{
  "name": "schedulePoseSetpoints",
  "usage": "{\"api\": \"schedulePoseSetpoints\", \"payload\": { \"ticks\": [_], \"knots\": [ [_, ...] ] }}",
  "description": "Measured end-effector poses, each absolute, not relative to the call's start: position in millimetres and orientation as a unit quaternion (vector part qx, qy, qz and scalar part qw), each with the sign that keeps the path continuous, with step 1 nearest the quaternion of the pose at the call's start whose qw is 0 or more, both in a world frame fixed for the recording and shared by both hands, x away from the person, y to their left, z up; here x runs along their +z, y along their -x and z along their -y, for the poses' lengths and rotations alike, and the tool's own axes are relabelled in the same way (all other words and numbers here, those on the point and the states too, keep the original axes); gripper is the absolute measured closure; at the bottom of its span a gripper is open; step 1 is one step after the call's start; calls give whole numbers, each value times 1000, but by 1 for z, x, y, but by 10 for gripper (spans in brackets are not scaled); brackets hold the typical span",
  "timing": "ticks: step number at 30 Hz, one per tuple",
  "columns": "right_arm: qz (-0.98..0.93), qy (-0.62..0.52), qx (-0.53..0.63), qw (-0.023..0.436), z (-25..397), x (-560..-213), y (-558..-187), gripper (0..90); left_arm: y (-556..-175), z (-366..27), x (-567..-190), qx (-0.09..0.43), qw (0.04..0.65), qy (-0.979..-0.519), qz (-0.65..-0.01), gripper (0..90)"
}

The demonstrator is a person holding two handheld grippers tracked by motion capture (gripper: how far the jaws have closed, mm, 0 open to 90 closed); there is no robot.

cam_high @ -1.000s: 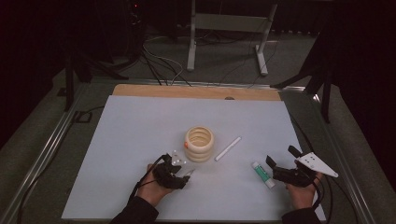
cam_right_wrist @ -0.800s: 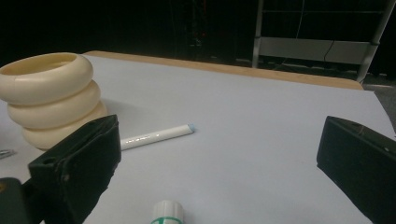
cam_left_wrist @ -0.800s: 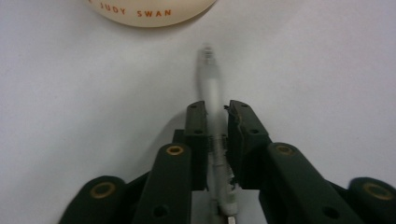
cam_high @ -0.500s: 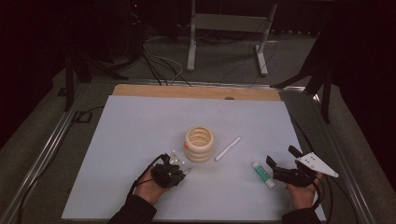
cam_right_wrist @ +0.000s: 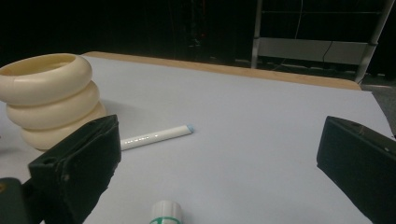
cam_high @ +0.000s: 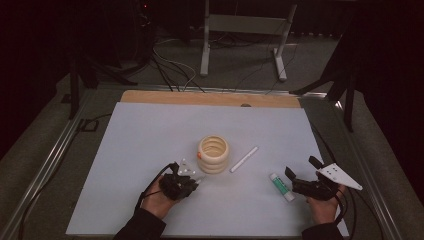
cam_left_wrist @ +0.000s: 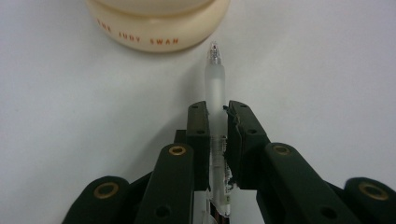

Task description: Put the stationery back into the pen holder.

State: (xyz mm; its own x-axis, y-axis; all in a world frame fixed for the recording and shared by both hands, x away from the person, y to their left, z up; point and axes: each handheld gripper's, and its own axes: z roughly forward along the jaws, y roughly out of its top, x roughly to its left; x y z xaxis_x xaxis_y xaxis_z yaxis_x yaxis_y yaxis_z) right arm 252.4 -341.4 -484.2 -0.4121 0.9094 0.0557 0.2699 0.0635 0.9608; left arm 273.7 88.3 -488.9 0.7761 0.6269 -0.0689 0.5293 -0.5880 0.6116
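Observation:
A cream ribbed holder (cam_high: 212, 154) stands mid-table, with orange lettering on its base (cam_left_wrist: 159, 28). My left gripper (cam_high: 191, 180) lies just in front of it and to its left. In the left gripper view this gripper (cam_left_wrist: 217, 114) is shut on a frosted clear pen (cam_left_wrist: 215, 84), whose tip points at the holder's base and stops just short of it. My right gripper (cam_high: 301, 167) rests at the near right, open and holding nothing (cam_right_wrist: 219, 154). A green-and-white tube (cam_high: 281, 186) lies just left of it, and its cap (cam_right_wrist: 166, 212) sits low between the jaws.
A white marker (cam_high: 244, 159) lies slanted on the white mat (cam_high: 150, 135), right of the holder, and also appears in the right gripper view (cam_right_wrist: 156, 136). A wooden strip (cam_high: 210, 98) runs along the table's far edge. Metal rails border the table sides.
The left hand has shifted slightly with the pen in its jaws. The right gripper and the loose objects have stayed where they were.

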Motion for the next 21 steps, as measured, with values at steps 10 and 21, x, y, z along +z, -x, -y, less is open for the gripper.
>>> {"api": "schedulePoseSetpoints", "payload": {
  "ticks": [10, 21],
  "knots": [
    [-661, -446, 519, 307, 341, -484, -252, 2, -271, -91, -475, 78, 343, -881, -316, 807],
    [-662, -447, 518, 307, 341, -484, -252, 2, -273, -95, -463, 84, 363, -873, -315, 806]
  ]
}}
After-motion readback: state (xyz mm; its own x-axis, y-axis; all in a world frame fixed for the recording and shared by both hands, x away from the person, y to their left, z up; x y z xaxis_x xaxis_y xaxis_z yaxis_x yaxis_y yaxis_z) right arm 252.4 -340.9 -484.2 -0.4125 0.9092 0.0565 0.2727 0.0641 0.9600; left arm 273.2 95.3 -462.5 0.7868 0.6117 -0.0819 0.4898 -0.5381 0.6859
